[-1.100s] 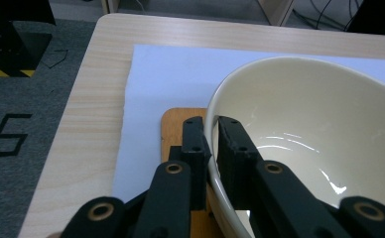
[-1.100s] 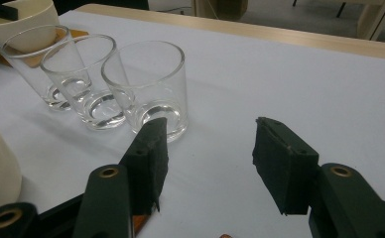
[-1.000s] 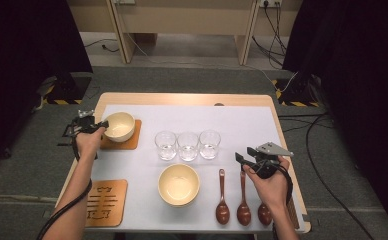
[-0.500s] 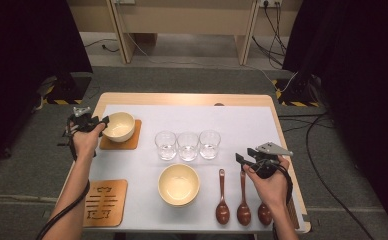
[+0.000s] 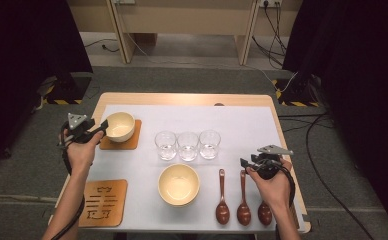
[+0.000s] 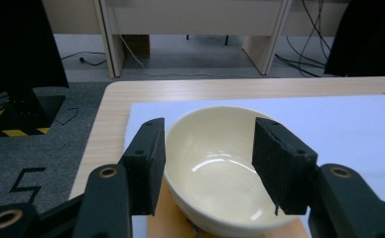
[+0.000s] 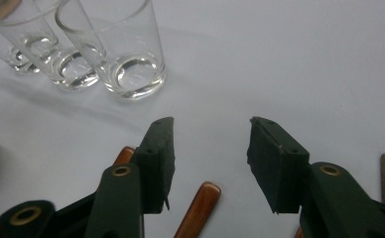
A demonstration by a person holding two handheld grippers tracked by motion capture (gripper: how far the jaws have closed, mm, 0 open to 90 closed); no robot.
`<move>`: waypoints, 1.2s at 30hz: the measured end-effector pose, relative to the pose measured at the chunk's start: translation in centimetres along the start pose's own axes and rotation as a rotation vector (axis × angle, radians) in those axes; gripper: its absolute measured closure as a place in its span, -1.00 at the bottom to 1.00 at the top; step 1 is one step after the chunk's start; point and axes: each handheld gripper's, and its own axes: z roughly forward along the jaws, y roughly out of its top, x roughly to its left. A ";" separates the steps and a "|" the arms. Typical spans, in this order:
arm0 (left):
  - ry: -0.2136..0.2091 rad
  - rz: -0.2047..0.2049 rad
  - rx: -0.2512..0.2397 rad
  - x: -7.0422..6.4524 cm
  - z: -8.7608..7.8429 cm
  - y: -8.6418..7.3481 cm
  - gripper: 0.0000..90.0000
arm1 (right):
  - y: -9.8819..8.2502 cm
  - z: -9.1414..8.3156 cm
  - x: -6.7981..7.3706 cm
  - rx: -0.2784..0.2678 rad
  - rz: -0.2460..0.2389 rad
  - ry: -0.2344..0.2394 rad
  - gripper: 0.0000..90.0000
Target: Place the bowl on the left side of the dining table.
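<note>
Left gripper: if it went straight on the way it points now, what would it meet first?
Probably the cream bowl on the wooden coaster: the left gripper has open jaws aimed at its near side, apparently just short of touching.

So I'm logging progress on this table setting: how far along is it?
Done: one bowl sits on its coaster; the left gripper has just opened off it. In hand: the right gripper hovers open over the spoons. Left: the second bowl is off the empty coaster.
</note>
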 end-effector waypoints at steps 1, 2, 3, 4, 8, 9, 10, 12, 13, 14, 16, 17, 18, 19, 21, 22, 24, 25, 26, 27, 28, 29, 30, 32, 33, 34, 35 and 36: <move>-0.010 0.001 0.001 -0.3 -0.4 -0.2 0.03 | 0.0 0.0 0.0 0.017 0.008 0.000 0.22; -0.017 0.000 0.003 -0.5 -0.8 -0.4 0.03 | -0.1 -0.1 -0.1 0.035 0.008 -0.003 0.25; -0.026 -0.004 0.004 -0.8 -1.1 -0.7 0.03 | -0.2 0.0 -0.2 0.067 0.023 -0.002 0.27; -0.038 -0.010 0.002 -1.0 -1.4 -0.9 0.03 | -0.2 0.0 -0.2 0.067 0.023 -0.002 0.27; -0.078 0.010 0.015 -2.0 -2.3 -1.6 0.01 | -0.6 0.4 -0.4 0.123 0.060 -0.019 0.27; -0.078 0.010 0.015 -2.0 -2.3 -1.6 0.01 | -0.6 0.4 -0.4 0.123 0.060 -0.019 0.27; -0.091 -0.002 0.010 -2.0 -2.4 -1.5 0.01 | -0.6 0.5 -0.4 0.130 0.067 -0.015 0.27; -0.101 -0.004 0.011 -2.2 -2.7 -1.6 0.00 | -0.6 0.7 -0.5 0.165 0.091 -0.012 0.27; -0.101 -0.004 0.011 -2.2 -2.7 -1.6 0.00 | -0.6 0.7 -0.5 0.165 0.091 -0.012 0.27; -0.099 -0.010 0.005 -2.2 -2.8 -1.5 0.00 | -0.5 0.8 -0.5 0.187 0.096 -0.012 0.29; -0.093 -0.008 0.001 -2.1 -2.9 -1.5 -0.01 | -0.5 0.9 -0.4 0.205 0.101 -0.017 0.34; -0.091 -0.010 -0.002 -2.1 -3.1 -1.4 -0.01 | -0.5 0.9 -0.4 0.205 0.101 -0.017 0.34; -0.092 -0.014 -0.006 -2.1 -3.2 -1.4 -0.01 | -0.4 0.9 -0.4 0.208 0.099 -0.019 0.36; -0.091 -0.014 -0.008 -2.0 -3.3 -1.4 -0.02 | -0.4 1.0 -0.3 0.222 0.106 -0.026 0.39; -0.087 -0.016 -0.010 -2.0 -3.4 -1.3 -0.02 | -0.4 1.1 -0.3 0.229 0.111 -0.027 0.41; -0.088 -0.018 -0.010 -2.1 -3.4 -1.3 -0.02 | -0.4 1.4 -0.3 0.247 0.124 -0.027 0.45; -0.088 -0.014 -0.012 -2.2 -3.5 -1.3 -0.02 | -0.4 1.8 -0.3 0.271 0.139 -0.024 0.48; -0.090 -0.013 -0.011 -2.2 -3.5 -1.3 -0.02 | -0.5 2.0 -0.3 0.279 0.142 -0.023 0.50; -0.090 -0.013 -0.011 -2.2 -3.5 -1.3 -0.02 | -0.5 2.0 -0.3 0.279 0.142 -0.023 0.50; -0.090 -0.012 -0.012 -2.2 -3.4 -1.3 -0.02 | -0.5 2.1 -0.2 0.292 0.147 -0.024 0.51; -0.091 -0.011 -0.011 -2.3 -3.4 -1.3 -0.02 | -0.4 2.5 -0.1 0.306 0.157 -0.022 0.53; -0.091 -0.011 -0.011 -2.3 -3.4 -1.3 -0.02 | -0.4 2.5 -0.1 0.306 0.157 -0.022 0.53; -0.092 -0.012 -0.010 -2.3 -3.4 -1.3 -0.02 | -0.4 2.6 -0.1 0.309 0.154 -0.030 0.53; -0.092 -0.010 -0.010 -2.4 -3.4 -1.4 -0.02 | -0.4 2.8 0.0 0.318 0.158 -0.039 0.53; -0.092 -0.009 -0.007 -2.4 -3.3 -1.4 -0.02 | -0.4 2.9 -0.1 0.321 0.163 -0.034 0.52; -0.093 -0.010 -0.007 -2.4 -3.3 -1.4 -0.02 | -0.5 3.1 0.0 0.331 0.173 -0.035 0.51; -0.092 -0.010 -0.006 -2.4 -3.3 -1.5 -0.02 | -0.6 3.2 0.0 0.334 0.168 -0.040 0.51; -0.092 -0.010 -0.006 -2.4 -3.3 -1.5 -0.02 | -0.6 3.2 0.0 0.334 0.168 -0.040 0.51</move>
